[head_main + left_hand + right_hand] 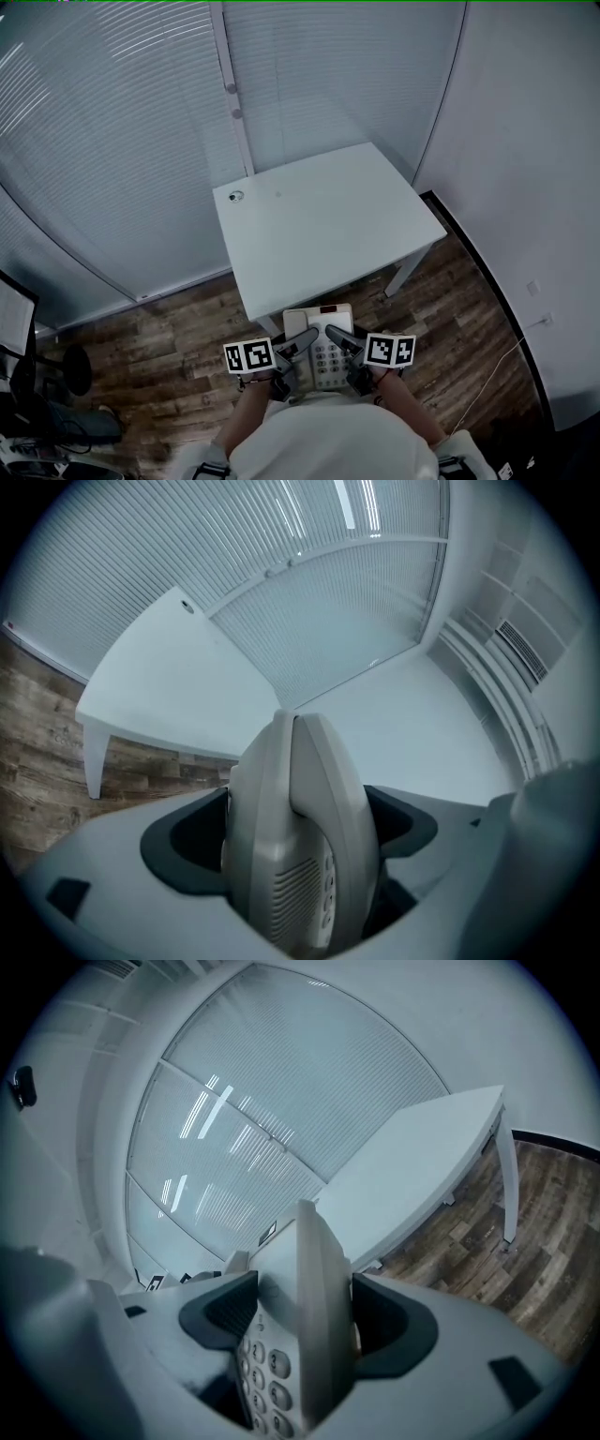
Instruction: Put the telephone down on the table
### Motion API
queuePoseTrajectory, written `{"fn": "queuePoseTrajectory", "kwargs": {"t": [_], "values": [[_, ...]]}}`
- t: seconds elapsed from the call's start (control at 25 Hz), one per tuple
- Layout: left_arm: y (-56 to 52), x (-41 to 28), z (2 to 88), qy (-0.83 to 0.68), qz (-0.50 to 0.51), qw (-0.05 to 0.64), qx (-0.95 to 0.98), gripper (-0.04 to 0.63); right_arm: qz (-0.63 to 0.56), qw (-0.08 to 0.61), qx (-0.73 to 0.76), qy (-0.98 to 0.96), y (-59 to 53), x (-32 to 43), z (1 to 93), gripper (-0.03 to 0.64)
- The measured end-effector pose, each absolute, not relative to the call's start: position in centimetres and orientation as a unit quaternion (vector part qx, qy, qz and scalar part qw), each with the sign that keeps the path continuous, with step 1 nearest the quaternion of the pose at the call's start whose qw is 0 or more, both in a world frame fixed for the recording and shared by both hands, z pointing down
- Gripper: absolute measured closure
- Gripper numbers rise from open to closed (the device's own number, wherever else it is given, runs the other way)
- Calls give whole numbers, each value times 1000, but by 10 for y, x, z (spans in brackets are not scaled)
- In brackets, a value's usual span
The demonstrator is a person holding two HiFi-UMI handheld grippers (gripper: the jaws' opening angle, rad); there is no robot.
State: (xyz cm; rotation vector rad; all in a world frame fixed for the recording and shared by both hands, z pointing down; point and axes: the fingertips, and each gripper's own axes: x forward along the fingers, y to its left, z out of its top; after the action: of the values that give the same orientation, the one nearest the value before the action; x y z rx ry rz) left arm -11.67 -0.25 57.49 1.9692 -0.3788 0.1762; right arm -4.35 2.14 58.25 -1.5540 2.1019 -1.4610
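Slatted blinds [112, 122] line the walls behind a white bench [319, 216] that stands on a wood floor [169, 342]. Just short of the bench's near edge and off its top, a pale telephone [326, 361] is held in the air, close to the person's body. The left gripper [298, 347] has its jaws pinching the telephone's left side. The right gripper [341, 341] has its jaws clamped on the right side, beside the keypad.

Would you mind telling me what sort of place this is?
Most likely an office: walls of closed blinds, a plain white table on a wood-look floor, and a keypad telephone held just short of it.
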Motion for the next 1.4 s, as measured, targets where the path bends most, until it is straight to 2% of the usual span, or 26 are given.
{"fn": "queuePoseTrajectory", "kwargs": {"t": [0.68,1.4], "values": [[-104,-111,582,-136,83,534,831,166,-482,81,-537,687,-76,-40,589,299],[-149,-107,591,-124,93,543,826,166,-492,81,-542,676,-121,-37,598,299]]}}
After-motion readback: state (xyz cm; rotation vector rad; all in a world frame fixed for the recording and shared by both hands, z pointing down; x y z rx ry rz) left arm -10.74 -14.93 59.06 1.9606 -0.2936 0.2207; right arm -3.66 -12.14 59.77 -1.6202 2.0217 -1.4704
